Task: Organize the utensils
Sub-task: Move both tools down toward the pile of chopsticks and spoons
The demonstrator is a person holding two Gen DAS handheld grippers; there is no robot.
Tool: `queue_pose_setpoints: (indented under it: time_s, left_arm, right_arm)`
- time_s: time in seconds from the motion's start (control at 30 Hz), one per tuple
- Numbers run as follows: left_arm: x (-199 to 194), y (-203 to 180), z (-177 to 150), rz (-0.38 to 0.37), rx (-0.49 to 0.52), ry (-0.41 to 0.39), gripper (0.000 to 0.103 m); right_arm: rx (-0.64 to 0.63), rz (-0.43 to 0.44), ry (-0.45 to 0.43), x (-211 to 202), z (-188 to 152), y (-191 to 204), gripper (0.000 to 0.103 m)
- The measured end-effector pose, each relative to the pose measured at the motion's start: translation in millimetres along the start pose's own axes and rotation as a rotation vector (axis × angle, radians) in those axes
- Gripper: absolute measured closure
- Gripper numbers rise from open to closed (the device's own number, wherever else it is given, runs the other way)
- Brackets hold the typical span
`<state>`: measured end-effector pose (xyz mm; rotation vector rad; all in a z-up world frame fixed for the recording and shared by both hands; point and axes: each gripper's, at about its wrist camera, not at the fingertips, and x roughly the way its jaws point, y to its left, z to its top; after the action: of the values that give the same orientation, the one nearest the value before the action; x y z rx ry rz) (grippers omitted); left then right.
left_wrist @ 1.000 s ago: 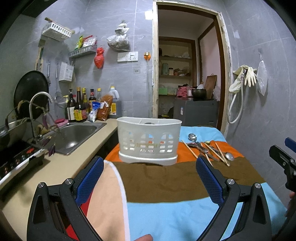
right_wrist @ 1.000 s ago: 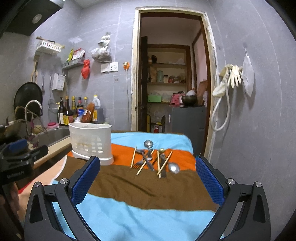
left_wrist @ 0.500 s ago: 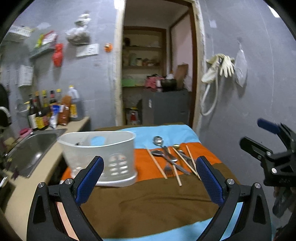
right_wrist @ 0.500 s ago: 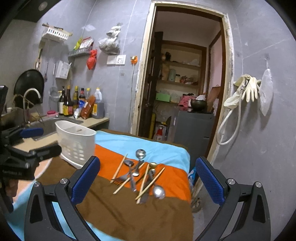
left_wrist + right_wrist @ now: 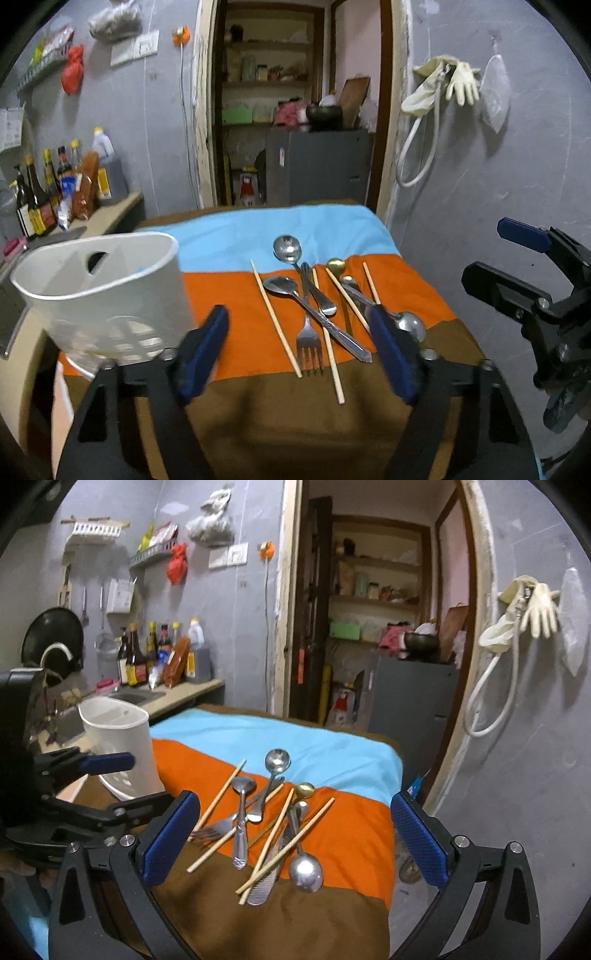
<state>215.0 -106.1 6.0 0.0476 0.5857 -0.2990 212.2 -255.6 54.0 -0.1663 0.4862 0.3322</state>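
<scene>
Nearest, the left gripper point(image 5: 297, 347) and the right gripper point(image 5: 295, 834) are held with jaws spread wide, nothing gripped between them. Just beyond, a loose pile of utensils point(image 5: 317, 306) is seen lying on the striped cloth point(image 5: 229, 295): a fork point(image 5: 308, 341), several spoons and wooden chopsticks. To its left, the white holder point(image 5: 99, 291) is stood upright. Farther back, bottles point(image 5: 147, 653) are lined on the counter.

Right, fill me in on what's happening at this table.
A person holds a pair of tongs in each hand, both open and empty. The left tongs and right tongs hover near a loose pile of utensils on the striped cloth: spoons, a fork and wooden chopsticks. The white caddy stands to the left. Nothing is gripped yet.
</scene>
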Motion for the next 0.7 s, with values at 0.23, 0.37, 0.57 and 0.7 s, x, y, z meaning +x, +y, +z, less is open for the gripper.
queue_pose_setpoints:
  time_s: [0.23,0.37,0.57,0.7]
  left_arm:
    - [43,-2,4,0.037,-0.006,0.077,0.064]
    - [68,2,4,0.070,-0.026,0.131,0.073]
    - [92,11,4,0.087,-0.071,0.183,0.080]
    - [103,19,5,0.093,-0.100,0.212,0.086]
  right_arm:
    - [0.062,0.027,0.080,32,-9,-20,0.019]
    - [0.127,0.047,0.146,55,-17,-34,0.032]
    - [0.186,0.070,0.226,87,-23,-46,0.051]
    - [0.244,0.067,0.257,103,-23,-61,0.058]
